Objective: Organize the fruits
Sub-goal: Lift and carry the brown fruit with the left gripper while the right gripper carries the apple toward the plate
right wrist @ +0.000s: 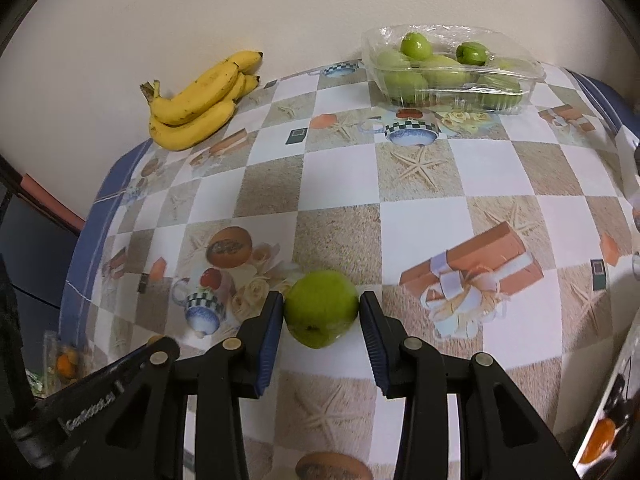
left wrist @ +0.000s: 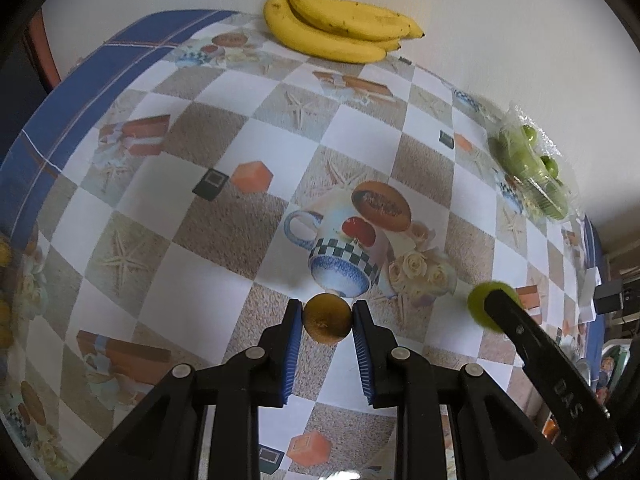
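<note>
A small round brown fruit (left wrist: 327,319) sits between the blue pads of my left gripper (left wrist: 327,316), which is shut on it just above the patterned tablecloth. My right gripper (right wrist: 322,308) is shut on a green fruit (right wrist: 322,308), both pads against its sides. In the left wrist view that green fruit (left wrist: 478,304) shows at the right behind one black finger (left wrist: 520,332) of the right gripper. A finger (right wrist: 120,376) of the left gripper crosses the lower left of the right wrist view.
A bunch of bananas (left wrist: 336,28) (right wrist: 196,100) lies at the back against the wall. A clear plastic tray (right wrist: 532,76) (left wrist: 532,168) holds several green fruits at the back right. The table's blue-edged left border (right wrist: 80,240) drops off. A packet with orange fruit (right wrist: 60,364) sits lower left.
</note>
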